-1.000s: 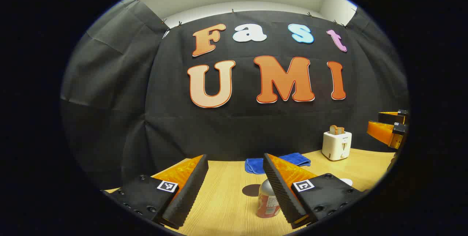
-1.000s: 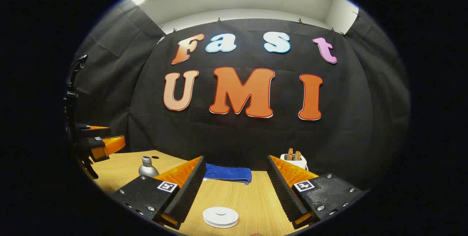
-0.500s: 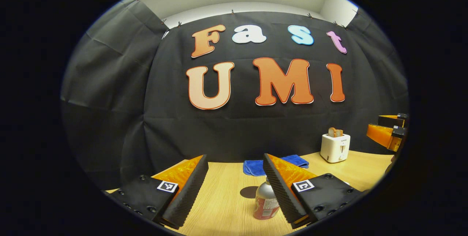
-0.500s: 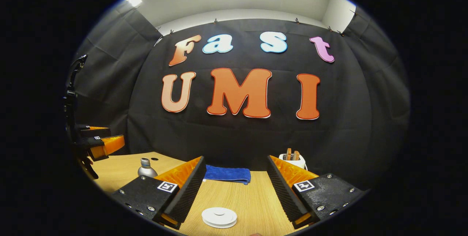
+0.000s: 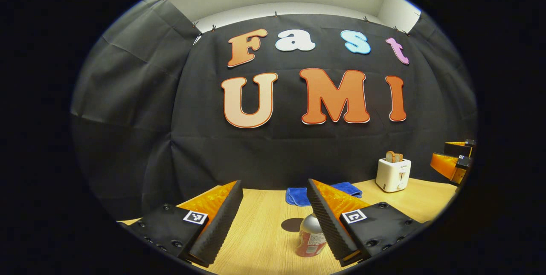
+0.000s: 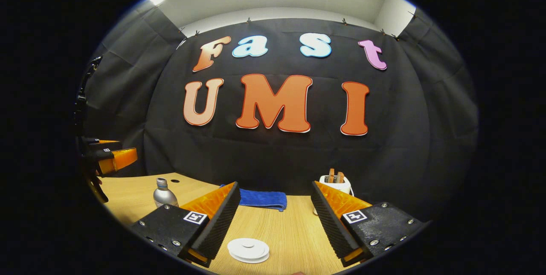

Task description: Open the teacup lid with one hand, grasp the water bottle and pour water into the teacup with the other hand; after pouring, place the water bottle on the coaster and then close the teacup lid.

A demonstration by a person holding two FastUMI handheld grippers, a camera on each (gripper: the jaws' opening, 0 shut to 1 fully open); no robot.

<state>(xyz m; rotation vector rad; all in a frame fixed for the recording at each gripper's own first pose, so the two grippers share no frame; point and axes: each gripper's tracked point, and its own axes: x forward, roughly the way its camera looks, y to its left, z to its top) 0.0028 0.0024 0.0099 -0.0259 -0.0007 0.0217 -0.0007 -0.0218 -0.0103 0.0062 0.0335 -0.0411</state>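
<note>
1. Booth wall of black cloth (image 5: 128,130) behind everything, clipped up along its top edge; pale wall and ceiling above it.
2. Light wooden table (image 5: 264,241) with fine grain, running across both views to the foot of the cloth.
3. Left gripper (image 5: 273,224) low over the table, jaws spread wide, gripping nothing; ridged black pads on orange fingers, a square marker on each black base.
4. Right gripper (image 6: 273,224) likewise low over the table, jaws wide apart and holding nothing. Seen again at the right edge of the left gripper view as orange fingers above the table.
5. Blue cloth (image 5: 298,194) folded flat at the back of the table, near the wall; in the right gripper view lying between the two fingers, farther off.
6. White toaster (image 5: 393,175) upright at the back right of the table, two brown slices standing in its slots; in the right gripper view just behind the right finger.
7. Water bottle (image 5: 310,238) standing upright on the table: silver shoulder and neck, red label below. In the left gripper view just beside the right-hand finger, partly hidden by it; touching or not, cannot tell. In the right gripper view off to the left, well apart from the lid.
8. Teacup lid (image 6: 248,250), white and round with a small knob, low between the right gripper's fingers, untouched; cup beneath hidden from sight.
9. Coaster (image 5: 292,224), a dark round disc flat on the table just behind the bottle, nothing on it.
</note>
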